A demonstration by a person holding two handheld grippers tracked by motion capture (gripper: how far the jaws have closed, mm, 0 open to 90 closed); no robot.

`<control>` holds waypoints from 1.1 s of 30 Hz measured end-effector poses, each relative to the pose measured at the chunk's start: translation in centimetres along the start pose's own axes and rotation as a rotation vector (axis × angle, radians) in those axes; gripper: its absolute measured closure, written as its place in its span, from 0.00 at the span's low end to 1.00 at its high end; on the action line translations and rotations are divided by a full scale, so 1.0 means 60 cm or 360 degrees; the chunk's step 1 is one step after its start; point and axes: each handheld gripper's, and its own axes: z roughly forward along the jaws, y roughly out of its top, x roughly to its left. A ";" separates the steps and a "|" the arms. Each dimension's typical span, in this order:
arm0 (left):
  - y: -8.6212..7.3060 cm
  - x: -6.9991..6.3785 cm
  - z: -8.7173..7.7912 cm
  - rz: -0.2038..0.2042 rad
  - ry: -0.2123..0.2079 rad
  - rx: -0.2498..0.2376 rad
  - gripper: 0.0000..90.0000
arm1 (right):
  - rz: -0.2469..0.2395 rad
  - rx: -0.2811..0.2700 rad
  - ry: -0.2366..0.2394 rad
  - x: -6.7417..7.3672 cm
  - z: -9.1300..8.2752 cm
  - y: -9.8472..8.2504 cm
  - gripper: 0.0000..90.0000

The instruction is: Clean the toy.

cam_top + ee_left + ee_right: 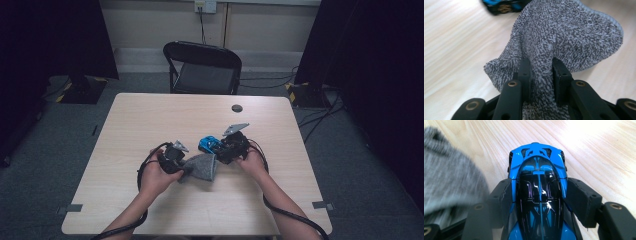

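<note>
Blue toy car, glossy black roof and canopy, sits near the middle of the wooden table, a little right of centre in the high view. The right gripper has it: in the right gripper view both black pads press on the car's flanks, jaws held part-way apart by the body's width, nose of the car pointing away from the camera. Just beside the car, toward the person's left, lies a grey terry cloth, bunched and partly raised off the tabletop. The left gripper holds a fold of it; in the left gripper view the jaws are drawn in close with a ridge of the fabric pinched between the pads and the rest of the cloth fanning out ahead, one edge reaching near the car. Whether cloth and car actually touch cannot be told. Each hand grasps its gripper body, cables trailing back toward the near table edge. Farther off: a small dark round disc on the far part of the table, and a black folding chair beyond the far edge.
</note>
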 end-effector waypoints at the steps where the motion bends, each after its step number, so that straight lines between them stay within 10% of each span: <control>1: 0.001 -0.005 0.003 0.0014 -0.0026 0.0004 0.80 | 0.0000 -0.0001 0.0001 0.000 0.000 0.000 0.42; 22: 0.046 -0.092 0.078 0.0235 -0.0277 0.0062 0.80 | 0.0002 -0.0007 0.0009 -0.002 0.000 -0.001 0.42; 33: 0.069 -0.063 0.099 0.0137 -0.0106 0.0059 0.80 | -0.0009 -0.0006 0.0002 0.000 -0.001 -0.001 0.42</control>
